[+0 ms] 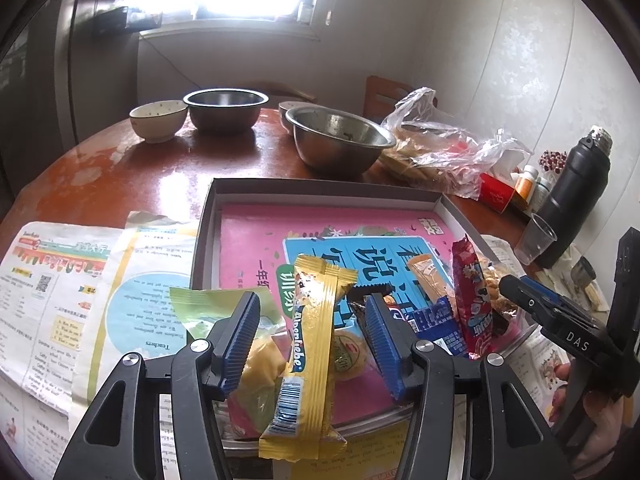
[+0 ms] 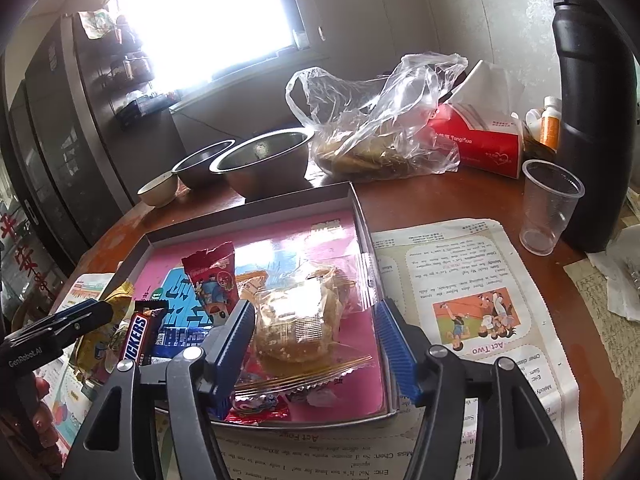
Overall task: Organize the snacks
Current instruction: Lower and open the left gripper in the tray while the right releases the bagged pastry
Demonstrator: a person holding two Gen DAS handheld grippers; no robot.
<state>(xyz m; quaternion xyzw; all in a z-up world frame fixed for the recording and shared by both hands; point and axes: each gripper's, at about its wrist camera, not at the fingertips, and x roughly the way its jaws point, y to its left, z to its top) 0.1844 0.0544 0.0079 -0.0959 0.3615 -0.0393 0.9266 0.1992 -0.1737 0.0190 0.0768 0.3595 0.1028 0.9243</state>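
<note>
A shallow grey box (image 1: pixel 320 186) with a pink printed bottom holds several snacks. My left gripper (image 1: pixel 312 316) is open above its near left edge; a yellow Alpenliebe packet (image 1: pixel 308 356) stands between the fingers, touching neither pad that I can see, with a green-yellow packet (image 1: pixel 224 308) behind it. My right gripper (image 2: pixel 316 328) is open over the box (image 2: pixel 248 224), around a clear bag of biscuits (image 2: pixel 300 316) without closing on it. A red cartoon packet (image 2: pixel 212 276), a Snickers bar (image 2: pixel 138 336) and a blue packet (image 2: pixel 180 336) lie to its left.
Newspaper sheets (image 1: pixel 60 280) lie under and beside the box. Two steel bowls (image 1: pixel 336 140) and a ceramic bowl (image 1: pixel 158 120) stand behind it. A plastic bag of food (image 2: pixel 372 136), red tissue box (image 2: pixel 476 140), clear cup (image 2: pixel 548 208) and black flask (image 2: pixel 592 120) stand at the right.
</note>
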